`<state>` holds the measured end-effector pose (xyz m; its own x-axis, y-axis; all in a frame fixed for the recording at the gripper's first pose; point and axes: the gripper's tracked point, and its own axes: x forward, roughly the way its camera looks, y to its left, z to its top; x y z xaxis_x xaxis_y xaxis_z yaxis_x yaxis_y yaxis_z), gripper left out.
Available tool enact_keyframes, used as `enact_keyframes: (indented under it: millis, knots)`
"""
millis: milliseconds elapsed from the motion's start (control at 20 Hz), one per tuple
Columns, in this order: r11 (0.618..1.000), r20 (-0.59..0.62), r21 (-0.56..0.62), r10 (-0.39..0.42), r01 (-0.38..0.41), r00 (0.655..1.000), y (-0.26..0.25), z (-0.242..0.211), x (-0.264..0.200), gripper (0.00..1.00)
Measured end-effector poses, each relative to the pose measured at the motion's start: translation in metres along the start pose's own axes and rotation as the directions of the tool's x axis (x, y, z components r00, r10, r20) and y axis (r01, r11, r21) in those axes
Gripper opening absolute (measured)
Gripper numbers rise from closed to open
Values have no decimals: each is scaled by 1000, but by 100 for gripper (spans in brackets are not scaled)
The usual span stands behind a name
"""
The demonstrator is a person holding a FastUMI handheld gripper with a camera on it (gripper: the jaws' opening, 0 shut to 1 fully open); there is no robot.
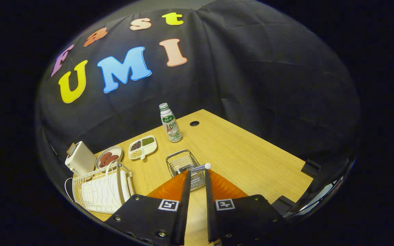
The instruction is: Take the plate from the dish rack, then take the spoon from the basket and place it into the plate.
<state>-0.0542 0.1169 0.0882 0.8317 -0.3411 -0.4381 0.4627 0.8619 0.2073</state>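
- The claw sits low at centre frame, fingers drawn close with a narrow gap — the spoon handle lies across their tips, though whether both press on it I cannot tell.
- Just under the fingertips: the wire basket, spoon handle poking out over its rim.
- Lower left — the white dish rack, with the plate standing upright in its right end.
- Behind the rack, a white toaster, a dish of sausages, and a divided snack tray.
- Further back at centre, a bottle stands upright on the wooden table.
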Motion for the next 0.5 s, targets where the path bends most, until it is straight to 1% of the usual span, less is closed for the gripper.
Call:
enact_keyframes:
  millis: [50, 300, 500]
  knots:
    - [1000, -3, -5, -10, 10, 1000, -2, -2, 5, 28]
    - [1000, -24, -2, -28, 28, 999, -1, -3, 33, 28]
    - [998, -22, 22, -53, 54, 998, -11, 0, 43, 28]
